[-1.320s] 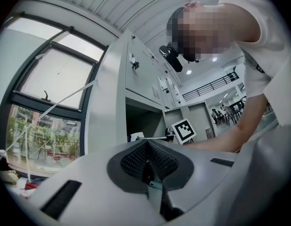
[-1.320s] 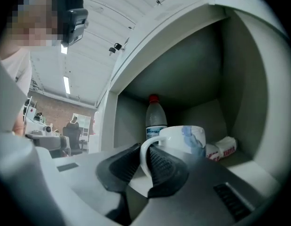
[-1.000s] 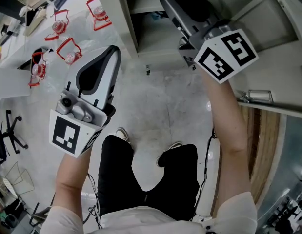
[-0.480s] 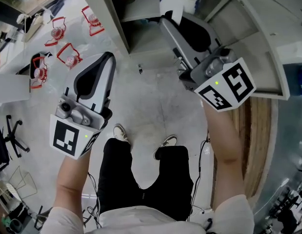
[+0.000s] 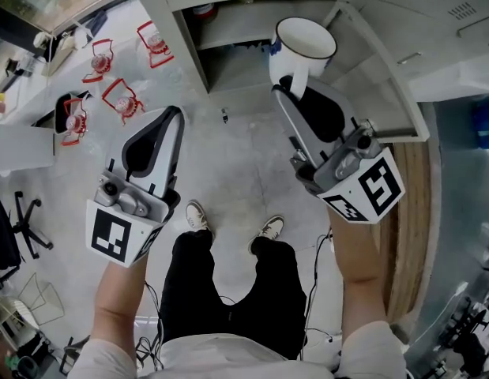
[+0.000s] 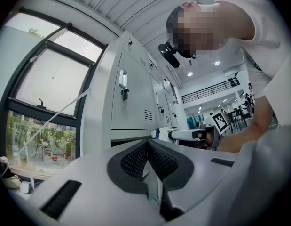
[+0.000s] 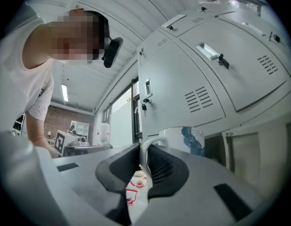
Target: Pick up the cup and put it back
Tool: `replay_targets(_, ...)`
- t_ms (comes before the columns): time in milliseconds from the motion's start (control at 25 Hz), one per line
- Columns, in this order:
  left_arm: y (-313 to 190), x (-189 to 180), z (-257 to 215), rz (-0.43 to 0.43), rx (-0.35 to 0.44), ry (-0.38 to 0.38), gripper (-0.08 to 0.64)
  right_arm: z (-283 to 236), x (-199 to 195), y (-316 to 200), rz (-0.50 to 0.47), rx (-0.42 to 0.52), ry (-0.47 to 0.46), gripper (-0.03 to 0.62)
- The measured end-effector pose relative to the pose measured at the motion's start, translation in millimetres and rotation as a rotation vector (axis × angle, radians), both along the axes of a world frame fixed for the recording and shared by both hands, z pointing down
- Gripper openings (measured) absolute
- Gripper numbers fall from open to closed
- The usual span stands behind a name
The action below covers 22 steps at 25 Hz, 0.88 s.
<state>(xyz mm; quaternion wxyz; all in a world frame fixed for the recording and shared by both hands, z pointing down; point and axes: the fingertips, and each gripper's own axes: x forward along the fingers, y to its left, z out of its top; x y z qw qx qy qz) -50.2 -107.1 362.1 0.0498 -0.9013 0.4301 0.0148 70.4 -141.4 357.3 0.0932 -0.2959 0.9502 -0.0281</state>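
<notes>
**Change since the earlier frames.** The cup (image 5: 305,50) was out of sight a second ago and cut by the top edge half a second ago. It now shows whole in the head view. The right tool (image 5: 287,87) and its marker cube sit lower in that view than before. The left tool (image 5: 174,115) has shifted only a little.

**Item 1, cup.** White, with a blue mark on its side (seen only in the right gripper view). It hangs mouth-up in the air, just in front of the open locker compartment (image 5: 228,34) and above the floor (image 5: 244,164). It rests on no shelf.

**Item 2, right tool.** It is clamped on the cup's handle (image 7: 146,149). The thin loop stands between the ribbed pads and the cup's body lies beyond the tips.

**Item 3, left tool.** Its pads are together with nothing between them, and it is held well apart from the cup.

**Item 4, surroundings.** The locker door (image 5: 378,93) stands open beside the cup. Red wire-framed objects (image 5: 122,95) lie on the floor at the left.

**Risks, as judged.**
- The grip is on the handle alone, so the cup could swing or slip between the pads if it is jolted.
- On the way back in, the cup's rim or body could knock the compartment's edge or the open door.
- If the pads open before the base rests on the shelf, the cup would drop to the floor.
</notes>
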Motion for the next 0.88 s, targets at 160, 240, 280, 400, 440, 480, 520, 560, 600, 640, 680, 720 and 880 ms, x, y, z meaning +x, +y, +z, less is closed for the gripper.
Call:
replay_targets(160,15.6,-10.0,-27.0,-0.009,0.000,-0.005,0.021,-35.2,2.1,24.6,0.013,0.029,-0.008,0.055)
replay_targets(240,23.3,-15.0,-43.1,-0.017,0.003,0.001,0.021,-54.4,3.4,33.8,0.023,0.041,-0.007,0.055)
replay_targets(280,27.0,-17.1,-51.2,-0.020,0.005,0.003,0.021,-63.9,3.9,37.7,0.025,0.042,-0.008,0.055)
replay_targets(400,37.4,-24.2,-76.2,-0.033,0.014,0.008,0.021,-93.6,5.7,48.7,0.018,0.023,-0.039,0.055)
replay_targets(440,41.1,-27.4,-84.5,-0.040,0.019,0.011,0.021,-103.8,6.4,53.0,0.011,0.016,-0.051,0.055)
replay_targets(480,44.9,-30.9,-92.6,-0.047,0.026,0.014,0.021,-114.1,7.1,57.6,0.005,0.016,-0.057,0.055)
replay_targets(520,48.5,-35.0,-100.3,-0.054,0.034,0.017,0.021,-124.5,7.7,61.9,0.002,0.025,-0.055,0.055)
replay_targets(560,51.9,-39.4,-108.0,-0.063,0.041,0.023,0.021,-134.8,8.3,65.6,0.001,0.039,-0.049,0.055)
replay_targets(600,55.3,-44.1,-115.4,-0.072,0.045,0.031,0.021,-144.6,9.4,68.8,0.002,0.051,-0.043,0.055)
replay_targets(640,58.9,-48.9,-122.4,-0.083,0.045,0.038,0.021,-153.7,11.0,71.6,0.006,0.059,-0.040,0.055)
replay_targets(680,62.7,-53.4,-129.2,-0.093,0.044,0.042,0.021,-162.3,13.5,74.0,0.013,0.062,-0.038,0.055)
replay_targets(720,66.5,-57.4,-136.5,-0.101,0.043,0.044,0.021,-170.7,17.0,76.0,0.024,0.062,-0.036,0.057)
replay_targets(880,81.4,-72.6,-170.1,-0.120,0.047,0.051,0.021,-205.7,33.4,85.6,0.077,0.057,-0.021,0.057)
